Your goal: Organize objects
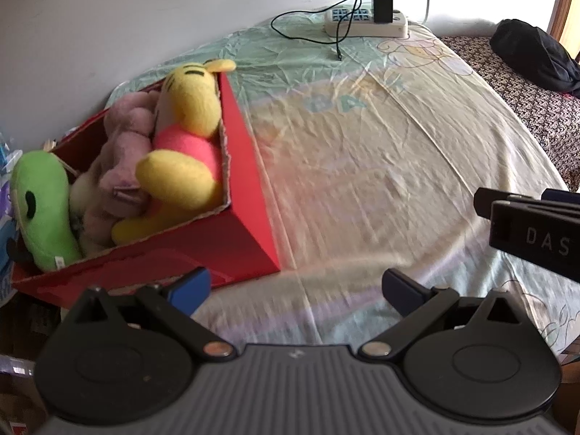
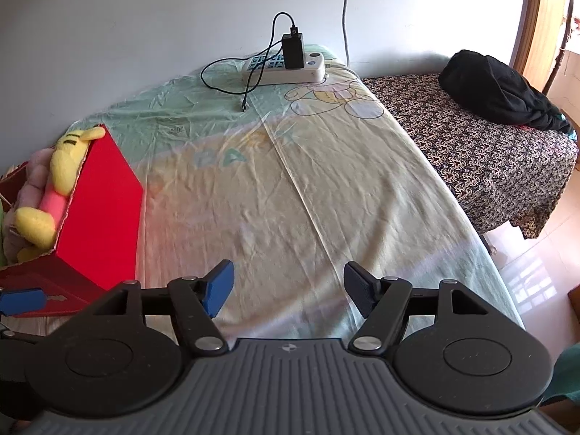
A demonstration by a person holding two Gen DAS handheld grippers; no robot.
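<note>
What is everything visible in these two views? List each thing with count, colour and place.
Box: one, red, left side of the bed.
Bear toy: one, yellow with a pink shirt, in the box against its right wall.
Soft toy: one, pale purple, in the box beside the bear toy.
Plush toy: one, green, at the box's left end.
Power strip: one, white, far end of the bed by the wall.
Charger: one, black with a black cable, plugged into the power strip.
Bed sheet: one, pale green and yellow, covering the bed.
Patterned cloth: one, dark, right of the bed.
Bundle: one, black, on the patterned cloth.
Left gripper: open, empty.
Right gripper: open, empty.
</note>
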